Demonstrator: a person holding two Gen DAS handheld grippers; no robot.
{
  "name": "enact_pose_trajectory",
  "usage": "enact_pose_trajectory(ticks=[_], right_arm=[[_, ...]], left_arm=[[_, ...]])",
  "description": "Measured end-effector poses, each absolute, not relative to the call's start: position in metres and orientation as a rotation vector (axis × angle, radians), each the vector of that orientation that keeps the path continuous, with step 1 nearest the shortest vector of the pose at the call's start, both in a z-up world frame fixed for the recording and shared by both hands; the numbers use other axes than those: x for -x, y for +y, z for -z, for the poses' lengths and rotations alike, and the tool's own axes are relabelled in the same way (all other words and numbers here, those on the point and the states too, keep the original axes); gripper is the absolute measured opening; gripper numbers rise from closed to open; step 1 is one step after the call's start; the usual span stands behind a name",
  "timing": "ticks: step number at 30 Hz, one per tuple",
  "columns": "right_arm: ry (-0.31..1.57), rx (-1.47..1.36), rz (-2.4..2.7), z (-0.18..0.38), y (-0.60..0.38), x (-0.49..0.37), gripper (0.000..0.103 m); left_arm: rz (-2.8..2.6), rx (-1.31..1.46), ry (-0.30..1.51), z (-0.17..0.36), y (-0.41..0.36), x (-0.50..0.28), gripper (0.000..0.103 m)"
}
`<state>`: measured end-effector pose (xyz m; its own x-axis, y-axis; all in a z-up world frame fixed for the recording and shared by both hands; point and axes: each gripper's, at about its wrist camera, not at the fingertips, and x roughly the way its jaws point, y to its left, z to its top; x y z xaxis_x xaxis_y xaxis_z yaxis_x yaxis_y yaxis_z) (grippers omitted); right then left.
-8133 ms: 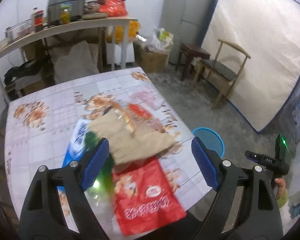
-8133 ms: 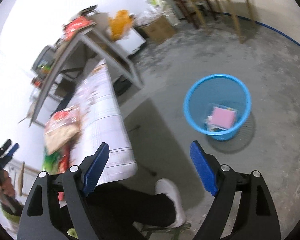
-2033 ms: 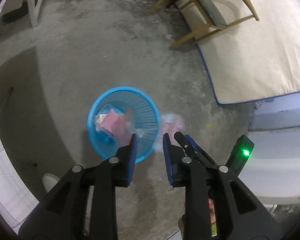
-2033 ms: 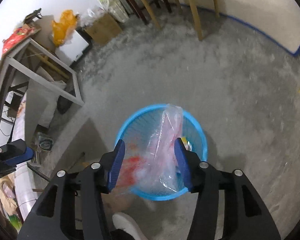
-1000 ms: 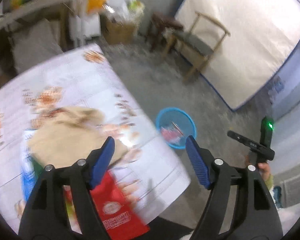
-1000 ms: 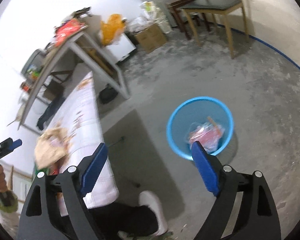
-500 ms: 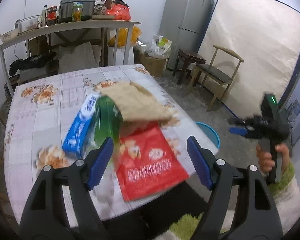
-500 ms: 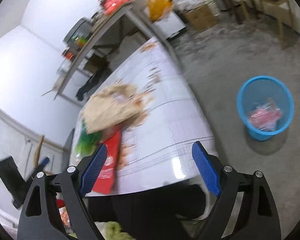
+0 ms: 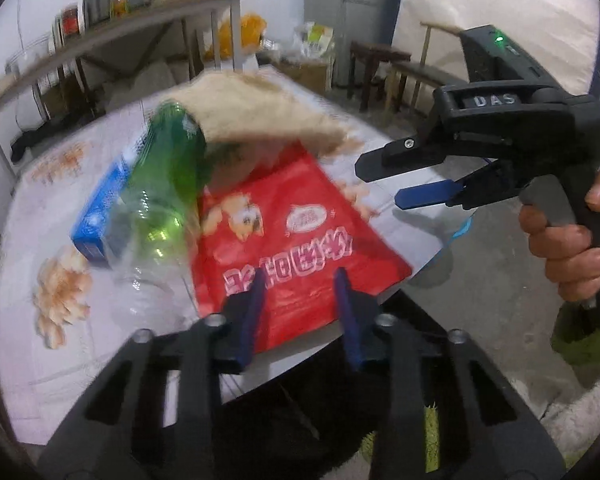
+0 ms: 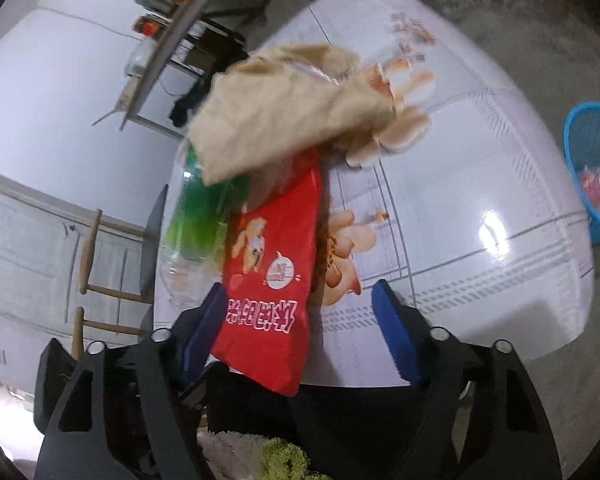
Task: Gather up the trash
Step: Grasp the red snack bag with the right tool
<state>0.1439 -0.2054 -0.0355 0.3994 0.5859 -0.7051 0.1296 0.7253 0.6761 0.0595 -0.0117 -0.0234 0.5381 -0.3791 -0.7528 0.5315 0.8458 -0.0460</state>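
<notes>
A red snack bag [image 9: 288, 240] lies at the table's near edge, also in the right wrist view [image 10: 278, 264]. A green plastic bottle [image 9: 160, 192] lies left of it, partly under a tan paper bag [image 9: 256, 116]. A blue carton [image 9: 100, 208] lies beyond the bottle. My left gripper [image 9: 298, 312] is open over the red bag's near edge, its jaws partly closed in. My right gripper [image 10: 300, 332] is open, astride the red bag's near end; it also shows in the left wrist view [image 9: 384, 180]. The blue trash basket [image 10: 592, 168] stands on the floor at the right.
The floral-print table [image 10: 480, 168] carries the trash. A cluttered shelf table [image 9: 140, 28], a fridge [image 9: 348, 12], wooden chairs [image 9: 412, 68] and a mattress against the wall [image 9: 500, 0] stand beyond. A wooden chair [image 10: 100, 272] stands left of the table.
Both grippers have come in close to the red bag at the table's near edge. The left jaws have narrowed. Earlier a pink plastic bag was dropped into the blue basket.
</notes>
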Motion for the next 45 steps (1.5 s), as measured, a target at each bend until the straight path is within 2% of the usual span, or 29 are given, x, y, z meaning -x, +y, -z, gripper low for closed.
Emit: enact_pose_trajectory(ticks=[5, 8, 10, 17, 19, 22, 35, 37, 41, 45], right_arm=[[1.170, -0.747, -0.338, 0.046, -0.196, -0.151, 0.057], [1.189, -0.767, -0.356, 0.051, -0.192, -0.159, 0.047], [1.202, -0.780, -0.371, 0.054, -0.187, -0.165, 0.037], [1.208, -0.782, -0.378, 0.059, -0.179, -0.177, 0.022], [1.213, -0.780, -0.366, 0.061, -0.179, -0.175, 0.013], [1.221, -0.790, -0.361, 0.063, -0.184, -0.170, 0.005], [1.236, -0.822, -0.346, 0.063, -0.219, -0.126, 0.005], [1.230, -0.832, -0.337, 0.063, -0.225, -0.119, 0.005], [1.215, -0.865, -0.334, 0.066, -0.234, -0.112, 0.005], [1.201, -0.856, -0.328, 0.064, -0.239, -0.111, 0.005]], left_arm=[[0.553, -0.147, 0.920, 0.041, -0.003, -0.073, 0.016], [0.566, -0.142, 0.918, 0.043, -0.001, -0.075, 0.015], [0.572, -0.149, 0.917, 0.044, -0.002, -0.075, 0.015], [0.596, -0.120, 0.916, 0.046, 0.002, -0.076, 0.015], [0.597, -0.114, 0.914, 0.045, 0.003, -0.075, 0.015], [0.616, -0.090, 0.919, 0.044, 0.005, -0.075, 0.015], [0.680, -0.075, 0.834, 0.007, 0.012, -0.067, 0.018], [0.678, -0.110, 0.814, -0.002, 0.008, -0.071, 0.029], [0.668, -0.235, 0.784, -0.029, -0.004, -0.087, 0.044], [0.683, -0.336, 0.798, -0.055, -0.024, -0.118, 0.074]])
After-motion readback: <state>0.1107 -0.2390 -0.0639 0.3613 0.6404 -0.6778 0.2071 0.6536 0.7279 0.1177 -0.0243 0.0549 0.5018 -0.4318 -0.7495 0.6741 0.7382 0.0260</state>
